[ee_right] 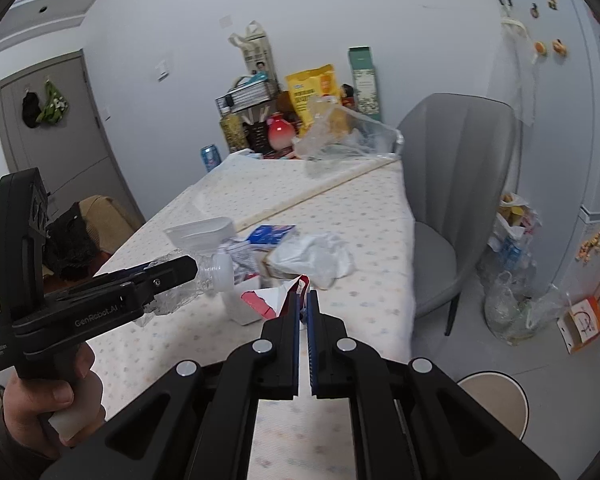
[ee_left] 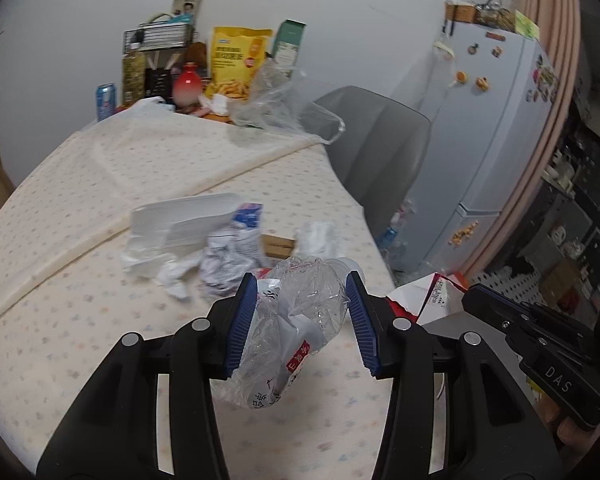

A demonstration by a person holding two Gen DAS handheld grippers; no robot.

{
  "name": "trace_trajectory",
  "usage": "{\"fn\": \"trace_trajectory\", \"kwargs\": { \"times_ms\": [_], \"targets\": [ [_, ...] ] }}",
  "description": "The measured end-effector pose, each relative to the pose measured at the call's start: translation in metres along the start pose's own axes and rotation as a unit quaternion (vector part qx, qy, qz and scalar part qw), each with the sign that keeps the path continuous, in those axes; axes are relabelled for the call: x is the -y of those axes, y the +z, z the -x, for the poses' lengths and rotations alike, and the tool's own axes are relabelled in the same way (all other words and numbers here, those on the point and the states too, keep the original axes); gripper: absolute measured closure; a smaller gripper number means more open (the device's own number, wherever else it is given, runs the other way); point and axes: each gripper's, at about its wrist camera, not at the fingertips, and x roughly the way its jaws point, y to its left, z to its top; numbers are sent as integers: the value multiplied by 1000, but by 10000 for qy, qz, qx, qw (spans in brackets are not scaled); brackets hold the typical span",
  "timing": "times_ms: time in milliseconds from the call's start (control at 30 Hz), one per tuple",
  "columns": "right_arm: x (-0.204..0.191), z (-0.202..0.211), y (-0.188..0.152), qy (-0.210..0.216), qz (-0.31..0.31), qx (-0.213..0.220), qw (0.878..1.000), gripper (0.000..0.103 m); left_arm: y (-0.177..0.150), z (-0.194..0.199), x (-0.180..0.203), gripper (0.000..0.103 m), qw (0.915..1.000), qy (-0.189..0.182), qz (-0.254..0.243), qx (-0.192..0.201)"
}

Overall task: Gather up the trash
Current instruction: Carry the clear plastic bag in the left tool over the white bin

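My left gripper (ee_left: pixel 302 292) is shut on a crushed clear plastic bottle (ee_left: pixel 296 320) with a red-and-white label, held above the table; it also shows in the right wrist view (ee_right: pixel 204 276), white cap pointing right. My right gripper (ee_right: pixel 303 300) is shut on the torn edge of a red-and-white carton (ee_right: pixel 268 300), which also shows in the left wrist view (ee_left: pixel 432 292). On the tablecloth beyond lie a white foam tray (ee_left: pixel 180 220), crumpled printed paper (ee_left: pixel 228 256), a blue-and-white wrapper (ee_right: pixel 270 234) and a crumpled white plastic bag (ee_right: pixel 316 256).
The table (ee_left: pixel 100 200) has a dotted cream cloth. At its far end stand a clear plastic bag (ee_left: pixel 276 108), yellow snack bag (ee_left: pixel 236 60), pink vase (ee_left: pixel 186 84) and blue can (ee_left: pixel 105 100). A grey chair (ee_right: pixel 456 184), a fridge (ee_left: pixel 496 140) and floor bags (ee_right: pixel 512 280) are right.
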Motion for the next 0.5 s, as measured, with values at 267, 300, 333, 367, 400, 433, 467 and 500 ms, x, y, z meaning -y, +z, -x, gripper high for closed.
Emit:
{"fn": "trace_trajectory", "kwargs": {
  "times_ms": [267, 300, 333, 367, 400, 433, 467, 500],
  "targets": [
    [66, 15, -8, -441, -556, 109, 9974, 99, 7, -38, 58, 57, 9982, -339, -423, -253],
    [74, 16, -9, -493, -628, 122, 9967, 99, 7, -42, 64, 57, 9978, -371, -467, -281],
    [84, 18, -10, -552, -707, 141, 9959, 99, 7, -47, 71, 57, 9974, -403, -512, -311],
    [93, 20, -12, -616, -765, 154, 9950, 99, 8, -53, 79, 57, 9968, -436, -566, -346],
    [102, 20, -14, -683, -825, 157, 9941, 99, 8, -59, 87, 57, 9962, -467, -621, -389],
    [110, 21, -15, -723, -884, 158, 9933, 99, 8, -64, 93, 57, 9958, -488, -655, -425],
    [120, 22, -17, -780, -962, 157, 9922, 99, 8, -72, 102, 57, 9950, -525, -696, -488],
    [126, 22, -19, -825, -1007, 155, 9914, 99, 7, -78, 108, 57, 9944, -549, -731, -537]
  ]
}}
